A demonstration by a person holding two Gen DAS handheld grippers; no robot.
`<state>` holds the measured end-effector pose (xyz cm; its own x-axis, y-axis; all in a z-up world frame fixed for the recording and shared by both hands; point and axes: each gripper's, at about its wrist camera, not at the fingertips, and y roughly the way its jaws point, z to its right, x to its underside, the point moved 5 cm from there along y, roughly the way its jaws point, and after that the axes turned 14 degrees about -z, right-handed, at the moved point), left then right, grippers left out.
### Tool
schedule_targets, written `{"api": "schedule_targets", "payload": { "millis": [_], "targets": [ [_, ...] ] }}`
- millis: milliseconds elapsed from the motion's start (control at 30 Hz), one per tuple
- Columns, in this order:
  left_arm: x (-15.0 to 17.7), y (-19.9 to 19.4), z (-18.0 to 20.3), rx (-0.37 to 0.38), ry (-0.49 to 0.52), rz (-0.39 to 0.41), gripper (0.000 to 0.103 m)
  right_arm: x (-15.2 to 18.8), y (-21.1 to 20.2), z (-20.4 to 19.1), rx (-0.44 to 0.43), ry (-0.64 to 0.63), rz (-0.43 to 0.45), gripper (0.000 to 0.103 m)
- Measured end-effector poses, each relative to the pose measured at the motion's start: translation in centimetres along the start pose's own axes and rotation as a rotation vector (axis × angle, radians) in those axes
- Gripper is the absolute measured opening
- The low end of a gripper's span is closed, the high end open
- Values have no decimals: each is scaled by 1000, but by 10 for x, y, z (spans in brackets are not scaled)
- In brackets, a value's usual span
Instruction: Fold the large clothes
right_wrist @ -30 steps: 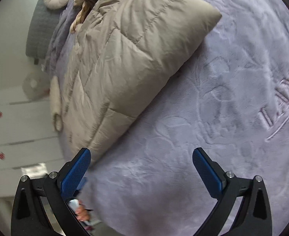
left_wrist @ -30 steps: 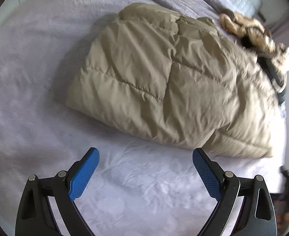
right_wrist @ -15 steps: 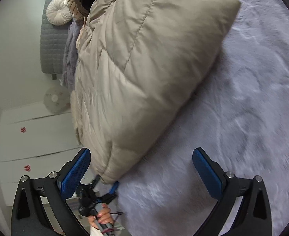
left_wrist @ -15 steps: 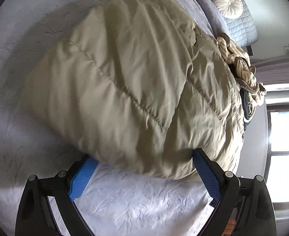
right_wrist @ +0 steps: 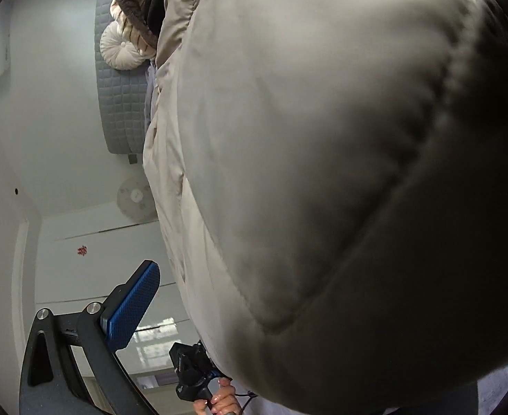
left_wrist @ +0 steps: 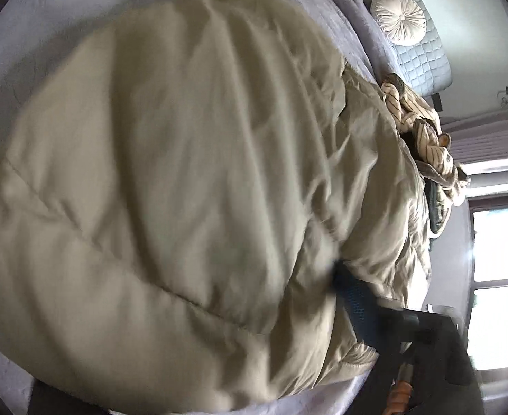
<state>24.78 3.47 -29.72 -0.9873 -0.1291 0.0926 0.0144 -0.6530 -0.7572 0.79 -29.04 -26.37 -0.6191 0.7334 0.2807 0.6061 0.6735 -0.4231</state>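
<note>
A beige quilted puffer coat lies folded on the grey-lilac bed and fills the left wrist view. It also fills the right wrist view. My left gripper is pushed against the coat's near edge; only its right blue pad shows, the other finger is hidden under the fabric. My right gripper is pressed against the coat's other end; its left blue pad shows, spread wide, and the right finger is hidden by the coat.
A pile of striped and dark clothes lies beyond the coat. A round white cushion rests on the grey quilted headboard. A bright window is at the right. The left gripper's handle and hand show in the right wrist view.
Both grippers have moved in from open bed surface onto the coat's two ends. The coat now covers most of both views and hides one finger of each gripper.
</note>
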Motion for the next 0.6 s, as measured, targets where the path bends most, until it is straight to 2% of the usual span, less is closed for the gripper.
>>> {"api": "schedule_targets", "payload": {
  "millis": [33, 67, 100, 133, 200, 300, 433, 600],
  "targets": [
    [0, -2, 4, 20, 16, -8, 41, 1, -1, -1, 10, 6, 0, 101],
    [0, -6, 7, 25, 26, -4, 31, 2, -3, -1, 21, 14, 1, 95],
    [1, -11, 12, 15, 53, 6, 26, 2, -4, 0, 43, 29, 0, 75],
    [2, -16, 18, 1, 81, 17, 21, 2, -5, 2, 72, 50, -5, 61],
    [4, -25, 29, -19, 126, 35, 17, 3, -8, 0, 58, 57, -7, 37],
    [9, -41, 48, -42, 190, 63, 16, 9, -16, -18, 43, 2, -7, 27],
    [22, -62, 62, -43, 240, 78, 16, 20, -29, -38, 36, -46, -15, 25],
    [50, -85, 61, -54, 274, 54, 15, 45, -45, -50, 58, -75, -35, 24]
  ]
}}
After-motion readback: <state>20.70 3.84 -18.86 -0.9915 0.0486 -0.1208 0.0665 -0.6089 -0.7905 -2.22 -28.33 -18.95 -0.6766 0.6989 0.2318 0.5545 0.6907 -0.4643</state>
